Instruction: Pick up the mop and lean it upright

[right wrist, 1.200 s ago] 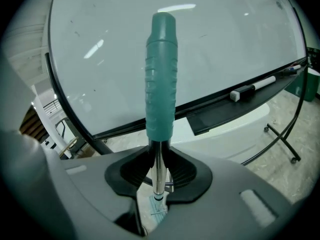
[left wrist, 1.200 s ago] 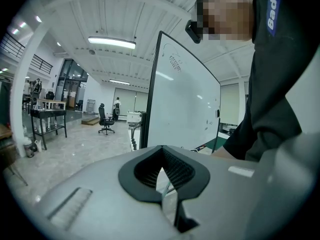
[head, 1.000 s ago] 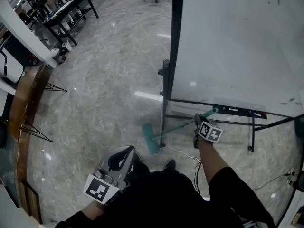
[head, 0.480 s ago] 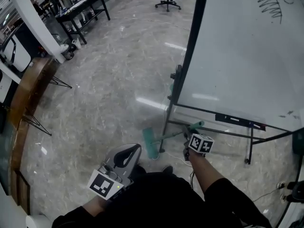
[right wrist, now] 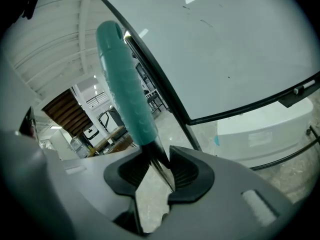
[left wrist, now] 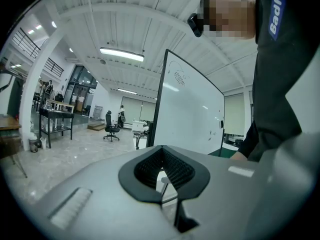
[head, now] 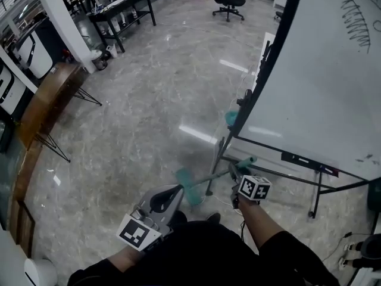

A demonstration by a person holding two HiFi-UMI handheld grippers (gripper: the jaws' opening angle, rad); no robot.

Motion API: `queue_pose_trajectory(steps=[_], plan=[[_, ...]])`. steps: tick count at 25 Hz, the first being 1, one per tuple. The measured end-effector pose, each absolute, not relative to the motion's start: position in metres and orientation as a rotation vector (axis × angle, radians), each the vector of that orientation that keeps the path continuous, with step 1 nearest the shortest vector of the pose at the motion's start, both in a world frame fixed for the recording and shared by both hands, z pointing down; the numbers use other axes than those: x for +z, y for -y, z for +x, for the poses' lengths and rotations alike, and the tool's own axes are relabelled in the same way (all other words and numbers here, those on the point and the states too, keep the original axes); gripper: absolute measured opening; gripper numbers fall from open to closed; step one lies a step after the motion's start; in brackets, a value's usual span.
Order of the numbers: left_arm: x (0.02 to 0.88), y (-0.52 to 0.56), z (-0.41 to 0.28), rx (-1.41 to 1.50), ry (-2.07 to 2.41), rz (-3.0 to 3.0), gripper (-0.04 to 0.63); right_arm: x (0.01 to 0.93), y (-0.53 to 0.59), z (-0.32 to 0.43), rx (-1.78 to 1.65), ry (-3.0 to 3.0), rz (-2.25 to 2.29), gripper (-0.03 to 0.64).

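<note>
mop [head: 201, 181]: head now blurred and shifted lower centre; shaft is gripped by right gripper [head: 236, 173], jaws just eased wider
left gripper [head: 159, 202]: closed, nothing held
obstruction: shaft is crossed by whiteboard leg [head: 219, 157]

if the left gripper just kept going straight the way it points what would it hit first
Most likely the whiteboard: its dark frame edge sits straight ahead of the left gripper, with only open floor before it. Depth is unclear.

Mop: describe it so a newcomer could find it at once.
A big whiteboard on a stand fills the head view's right. At its foot the mop slants low over the floor. Unlike the dark stand legs, it has a teal head and grip.
</note>
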State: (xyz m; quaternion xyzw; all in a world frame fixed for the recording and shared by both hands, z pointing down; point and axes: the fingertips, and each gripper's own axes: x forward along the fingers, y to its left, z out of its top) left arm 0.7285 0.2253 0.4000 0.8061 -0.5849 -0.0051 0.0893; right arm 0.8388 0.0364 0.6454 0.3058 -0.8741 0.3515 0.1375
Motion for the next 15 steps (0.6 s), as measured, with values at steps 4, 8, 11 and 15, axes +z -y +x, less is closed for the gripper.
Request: queue_pose_trajectory(steps=[4, 8, 11, 15], plan=[[0.399, -0.223, 0.714, -0.050, 1.724, 2.407, 0.017, 0.619, -0.049, 0.815, 0.991, 2.580, 0.836, 0.126], [0.390, -0.219, 0.696, -0.090, 1.711, 2.427, 0.017, 0.591, -0.064, 0.785, 0.954, 2.635, 0.771, 0.126], [0.387, -0.217, 0.677, -0.112, 1.706, 2.438, 0.017, 0.573, -0.076, 0.757, 0.935, 2.669, 0.713, 0.127], [0.391, -0.213, 0.650, -0.146, 1.705, 2.446, 0.017, 0.555, -0.083, 0.723, 0.918, 2.702, 0.642, 0.127]])
